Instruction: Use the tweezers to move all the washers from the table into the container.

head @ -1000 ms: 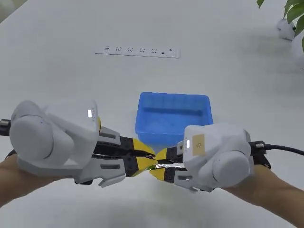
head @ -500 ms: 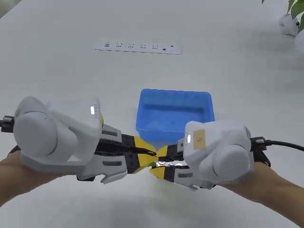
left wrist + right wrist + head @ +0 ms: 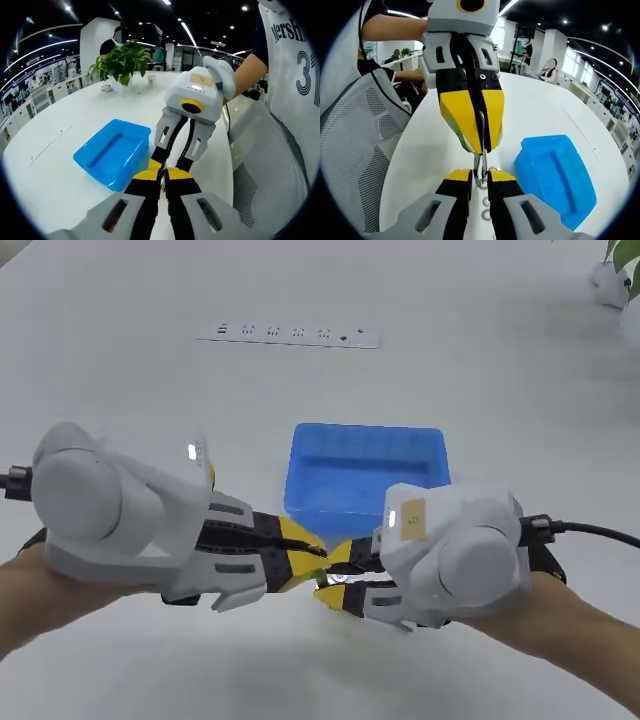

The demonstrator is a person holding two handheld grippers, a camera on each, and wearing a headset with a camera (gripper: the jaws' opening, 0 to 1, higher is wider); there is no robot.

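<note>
The white handheld left gripper (image 3: 308,562) is pinching its yellow-tipped fingers together on the slim silver metal tweezers (image 3: 479,162), just in front of the shallow blue plastic container (image 3: 365,475). The right gripper (image 3: 480,176) is clamping the tweezers' other end, tip to tip with the left. Small metal ring washers (image 3: 485,202) are lying on the white desk (image 3: 480,370) beside the container. If either gripper lets go unevenly, the thin steel is likely to twist, slip out and scatter the washers.

white workbench (image 3: 480,360), mesh chair (image 3: 265,165), ceiling lights (image 3: 187,32)
</note>
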